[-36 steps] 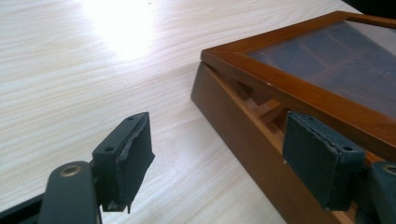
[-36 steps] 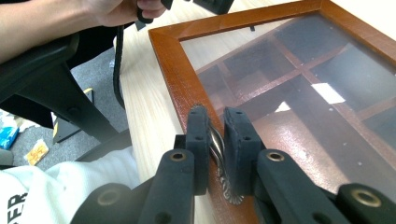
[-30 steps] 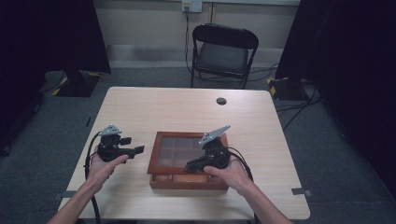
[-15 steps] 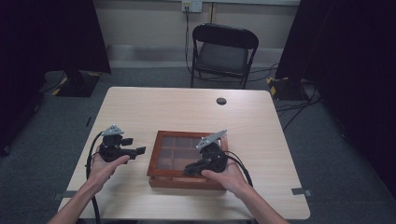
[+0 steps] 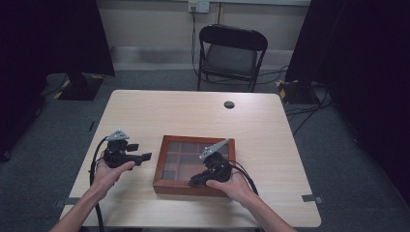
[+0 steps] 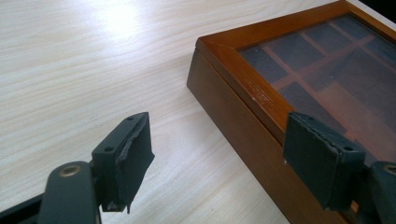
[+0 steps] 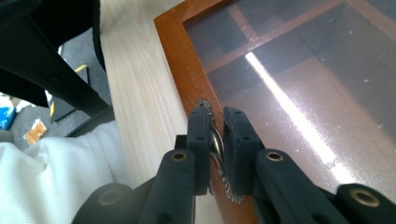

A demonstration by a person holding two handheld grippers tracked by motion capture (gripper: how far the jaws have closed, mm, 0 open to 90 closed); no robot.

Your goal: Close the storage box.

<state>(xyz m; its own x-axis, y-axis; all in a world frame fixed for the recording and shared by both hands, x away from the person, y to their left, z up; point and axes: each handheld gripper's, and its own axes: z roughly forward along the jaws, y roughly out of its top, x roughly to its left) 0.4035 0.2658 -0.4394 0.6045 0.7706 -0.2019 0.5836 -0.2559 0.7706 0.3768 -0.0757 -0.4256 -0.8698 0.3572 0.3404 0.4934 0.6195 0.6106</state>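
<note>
The right gripper [image 7: 216, 140] is clamped on the metal handle [image 7: 215, 140] at the front edge of the glass-lidded wooden box [image 5: 193, 166], near the table's [image 5: 270, 125] six o'clock. The left gripper [image 6: 224, 154] hangs parted at the box's nine o'clock. Lifting the lid likely comes next.

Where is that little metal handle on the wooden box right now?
In the right gripper view, the metal handle sits on the front edge of the wooden box, pinched between the right claw; from above, that is the box's near side, by the person's right hand.

Recording lab, black curtains [image 5: 58, 34], folding chair [image 5: 232, 53], taped floor cables [image 5: 300, 96]
</note>
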